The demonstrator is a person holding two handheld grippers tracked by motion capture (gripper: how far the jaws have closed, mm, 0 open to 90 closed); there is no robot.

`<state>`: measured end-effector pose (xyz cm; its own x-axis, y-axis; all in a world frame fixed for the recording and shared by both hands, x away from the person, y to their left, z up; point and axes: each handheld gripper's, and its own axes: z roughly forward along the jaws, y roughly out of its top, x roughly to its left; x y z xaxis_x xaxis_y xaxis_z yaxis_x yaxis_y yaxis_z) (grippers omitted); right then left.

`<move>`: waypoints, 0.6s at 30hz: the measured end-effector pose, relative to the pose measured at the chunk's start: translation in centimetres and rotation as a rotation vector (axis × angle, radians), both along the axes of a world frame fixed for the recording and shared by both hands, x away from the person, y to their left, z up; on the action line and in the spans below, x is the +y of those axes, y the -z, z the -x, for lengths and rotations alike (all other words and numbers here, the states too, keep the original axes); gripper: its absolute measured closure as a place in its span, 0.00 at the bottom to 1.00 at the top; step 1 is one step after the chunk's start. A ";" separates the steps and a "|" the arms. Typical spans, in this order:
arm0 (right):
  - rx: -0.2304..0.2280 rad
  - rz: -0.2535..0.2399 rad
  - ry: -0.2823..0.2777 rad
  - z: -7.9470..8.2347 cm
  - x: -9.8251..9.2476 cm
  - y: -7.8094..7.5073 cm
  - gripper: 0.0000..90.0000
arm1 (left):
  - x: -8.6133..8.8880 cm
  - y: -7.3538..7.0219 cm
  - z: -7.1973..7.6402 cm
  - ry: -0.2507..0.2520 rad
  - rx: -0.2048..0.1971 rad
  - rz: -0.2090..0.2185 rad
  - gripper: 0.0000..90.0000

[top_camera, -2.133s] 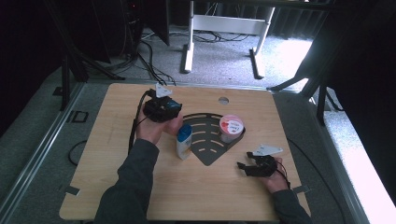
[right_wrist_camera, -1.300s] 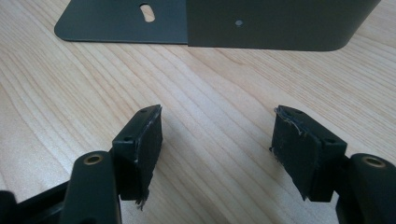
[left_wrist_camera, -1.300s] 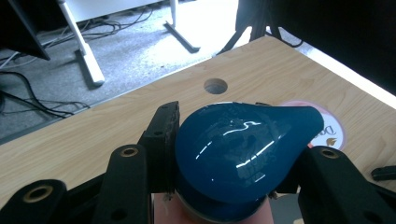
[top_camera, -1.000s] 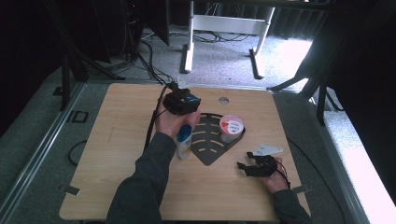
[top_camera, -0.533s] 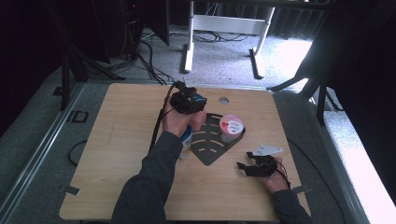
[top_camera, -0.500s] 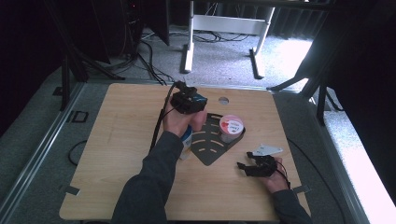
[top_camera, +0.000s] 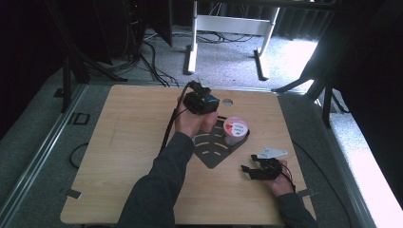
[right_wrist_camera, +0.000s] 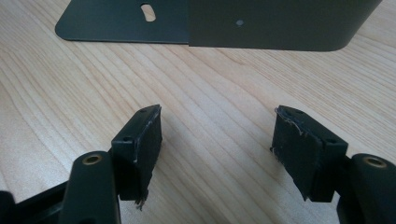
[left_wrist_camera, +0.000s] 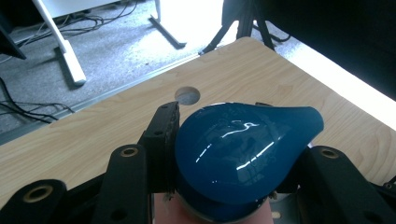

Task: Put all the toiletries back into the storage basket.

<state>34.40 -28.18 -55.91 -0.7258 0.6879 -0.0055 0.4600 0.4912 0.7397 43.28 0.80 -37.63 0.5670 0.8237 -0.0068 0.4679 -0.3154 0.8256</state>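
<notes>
Right tongs [top_camera: 251,170] rest wide and empty near my tabletop's front right corner. Left tongs [left_wrist_camera: 219,161] clamp the glossy blue teardrop-capped bottle [left_wrist_camera: 243,149], lifted over the dark slotted metal rack [top_camera: 216,147] mid-table. Next: lower it gently.

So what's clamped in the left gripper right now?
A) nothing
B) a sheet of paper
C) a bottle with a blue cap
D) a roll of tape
C: in the left gripper view, the left gripper has its jaws pressed on either side of the glossy blue cap.
</notes>
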 end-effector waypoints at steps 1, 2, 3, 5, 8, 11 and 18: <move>-0.001 0.001 -0.001 0.0 0.0 0.0 0.36 | -0.2 0.1 -0.1 0.001 0.002 0.006 0.59; -0.002 0.001 -0.002 0.0 0.0 0.0 0.36 | -0.3 0.1 -0.1 0.003 0.007 0.011 0.59; -0.001 0.000 -0.003 0.0 0.0 0.0 0.36 | -0.4 0.2 -0.2 0.005 0.011 0.013 0.59; -0.001 0.000 -0.002 0.0 0.0 0.0 0.36 | -0.6 0.3 -0.3 0.006 0.015 0.014 0.59; -0.001 0.000 -0.003 0.0 0.0 0.0 0.36 | -1.0 0.6 -0.5 0.002 0.020 0.003 0.59; -0.001 0.000 -0.004 0.0 0.0 0.0 0.36 | -1.5 0.9 -0.7 -0.003 0.023 -0.009 0.59; -0.002 0.000 -0.005 0.0 0.0 0.0 0.36 | -2.4 1.1 -1.2 -0.019 0.034 -0.016 0.59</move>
